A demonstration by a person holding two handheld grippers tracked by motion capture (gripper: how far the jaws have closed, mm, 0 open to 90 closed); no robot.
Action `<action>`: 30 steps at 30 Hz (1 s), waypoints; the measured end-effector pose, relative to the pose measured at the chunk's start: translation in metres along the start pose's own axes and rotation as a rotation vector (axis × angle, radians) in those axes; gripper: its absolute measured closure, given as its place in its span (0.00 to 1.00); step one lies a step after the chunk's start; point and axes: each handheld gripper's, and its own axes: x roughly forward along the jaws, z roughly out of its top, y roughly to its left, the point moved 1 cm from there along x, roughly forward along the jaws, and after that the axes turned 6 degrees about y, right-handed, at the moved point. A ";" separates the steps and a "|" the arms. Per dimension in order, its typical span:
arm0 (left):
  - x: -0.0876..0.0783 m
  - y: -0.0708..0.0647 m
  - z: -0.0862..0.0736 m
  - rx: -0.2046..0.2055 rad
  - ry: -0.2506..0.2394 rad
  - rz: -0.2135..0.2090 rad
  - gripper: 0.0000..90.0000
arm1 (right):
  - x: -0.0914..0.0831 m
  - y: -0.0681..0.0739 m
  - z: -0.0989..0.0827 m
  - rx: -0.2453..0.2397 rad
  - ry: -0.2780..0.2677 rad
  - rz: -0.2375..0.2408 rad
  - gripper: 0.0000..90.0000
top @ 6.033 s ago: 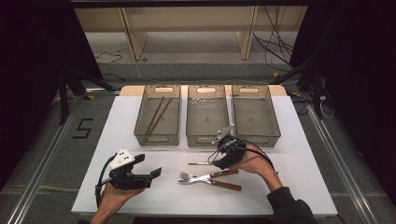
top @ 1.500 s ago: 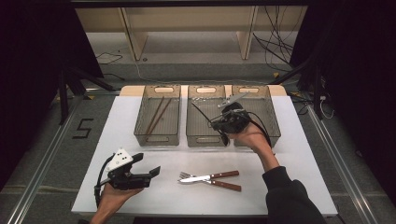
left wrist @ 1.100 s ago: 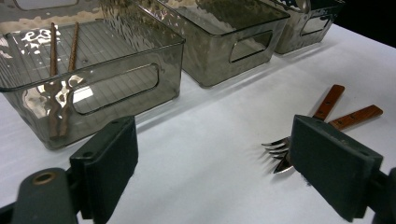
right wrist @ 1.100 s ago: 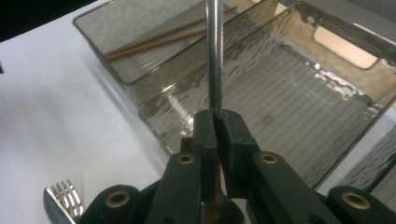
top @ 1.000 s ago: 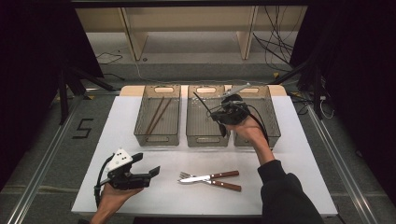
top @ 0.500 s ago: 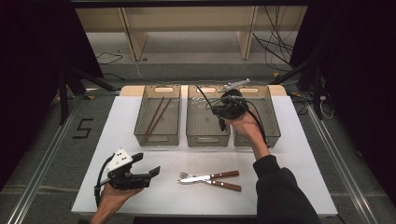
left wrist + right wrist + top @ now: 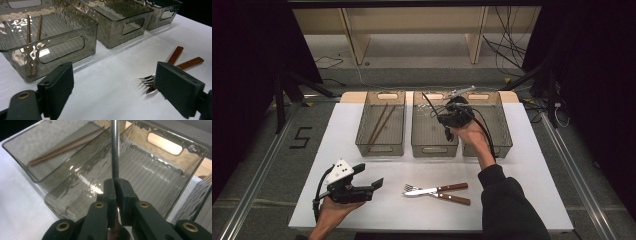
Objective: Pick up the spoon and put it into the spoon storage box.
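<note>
While the right gripper (image 7: 115,185) pinches cutlery (image 7: 114,150), the middle bin's rim (image 7: 175,135) lies below.

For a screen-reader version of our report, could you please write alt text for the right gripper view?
The right gripper, its jaws shut on a thin metal utensil, holds it above the middle bin, a smoky clear plastic one. In the neighbouring bin lie two brown chopsticks, on a white table.

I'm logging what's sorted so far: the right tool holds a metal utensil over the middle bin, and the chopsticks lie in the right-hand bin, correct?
Not quite: the chopsticks lie in the left-hand bin, as the high view shows. The right tool does hold a metal utensil over the middle bin.
</note>
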 end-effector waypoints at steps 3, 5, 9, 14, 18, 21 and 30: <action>0.000 0.000 0.000 0.001 -0.001 0.000 0.17 | 0.003 0.001 0.000 0.004 0.007 0.002 0.95; 0.000 0.000 0.000 -0.001 -0.001 -0.001 0.17 | 0.004 0.001 0.000 0.009 0.009 0.000 0.95; 0.000 0.000 0.000 0.000 -0.004 -0.003 0.17 | 0.009 0.000 -0.002 0.026 0.022 0.003 0.95; 0.000 0.000 0.000 0.000 -0.005 -0.004 0.17 | 0.014 0.001 -0.005 0.041 0.032 0.009 0.95; 0.000 0.000 0.000 0.000 -0.003 -0.004 0.17 | 0.017 0.002 -0.006 0.040 0.042 0.005 0.95; 0.000 0.000 0.000 0.000 0.000 -0.003 0.17 | 0.019 0.002 -0.008 0.039 0.045 0.003 0.95; 0.000 0.000 0.000 -0.001 -0.003 -0.006 0.17 | 0.025 0.004 -0.010 0.045 0.064 0.000 0.95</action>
